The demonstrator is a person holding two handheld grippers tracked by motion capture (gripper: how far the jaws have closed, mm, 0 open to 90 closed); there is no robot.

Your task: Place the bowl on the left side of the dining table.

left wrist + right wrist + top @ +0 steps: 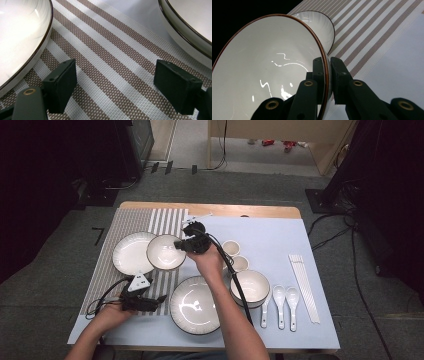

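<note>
My right gripper is shut on the rim of a white bowl with a brown edge, which it holds tilted above the striped placemat. In the right gripper view one jaw sits inside the bowl and one outside, with the right gripper pinching the rim. A white plate lies just left of the bowl, and the plate shows behind it. My left gripper rests low at the front left, and the left gripper is open over the mat with nothing between its jaws.
A large dark-rimmed plate lies at the front centre, with a bowl to its right. Two small cups stand behind that bowl. Three white spoons and chopsticks lie on the blue cloth at the right.
</note>
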